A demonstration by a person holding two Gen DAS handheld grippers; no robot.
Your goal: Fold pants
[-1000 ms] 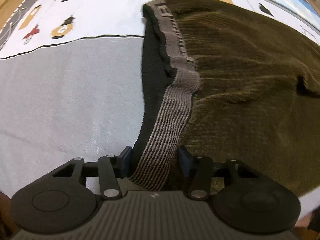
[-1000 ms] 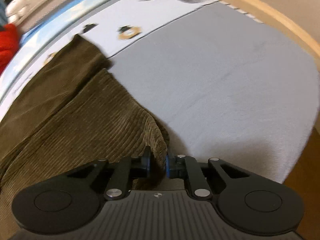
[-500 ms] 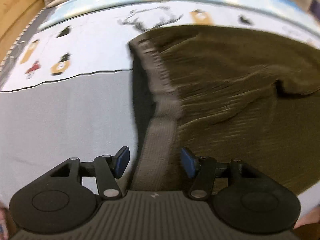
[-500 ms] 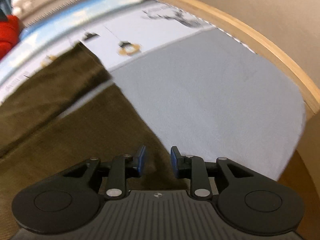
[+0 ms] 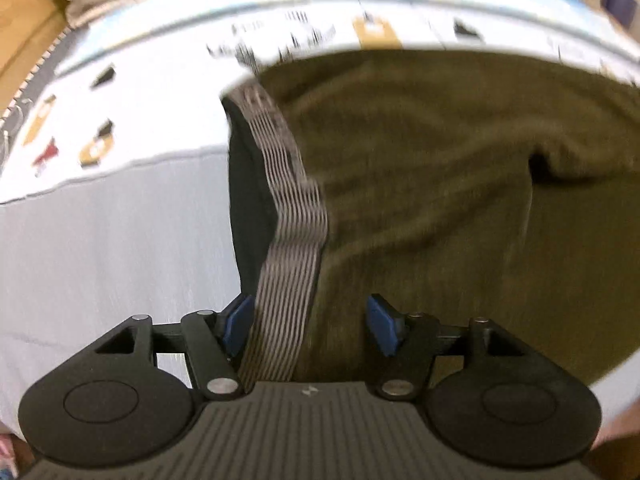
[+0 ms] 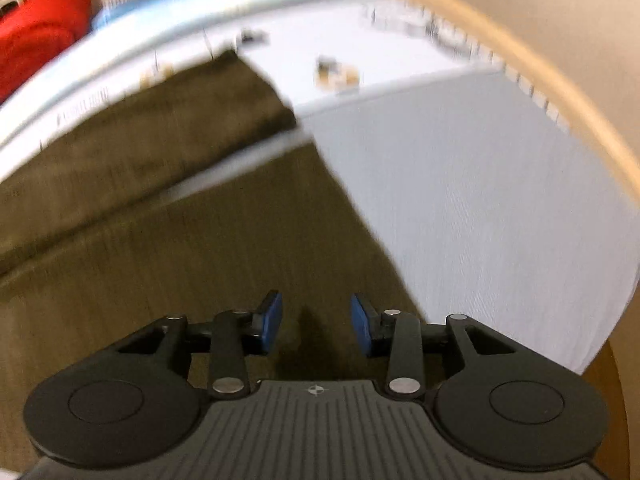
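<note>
1. The jaws of the left gripper [image 5: 310, 326] are seen spread wide apart, with nothing pinched; the striped waistband [image 5: 288, 236] runs between them without being clamped, close beside the left blue pad.
2. The jaws of the right gripper [image 6: 316, 328] are likewise seen parted, with olive fabric lying in the gap below them and no grasp made.
3. The pants [image 5: 420, 184], of olive-brown corduroy, are laid flat on the bed cover [image 5: 100, 248], whose near part is plain grey and whose far part is white with small printed figures.
4. In the left wrist view, the waistband is found at the left edge of the garment, with the dark inner lining [image 5: 250, 184] exposed beside it.
5. In the right wrist view, two pant legs [image 6: 160, 208] are seen lying side by side, a thin strip of cover showing between them near their hems.
6. A wooden frame edge [image 6: 560, 92] is seen curving along the right side of the cover, and a red garment [image 6: 36, 28] is seen at the upper left.
7. Both views are blurred, so finer detail cannot be told.
</note>
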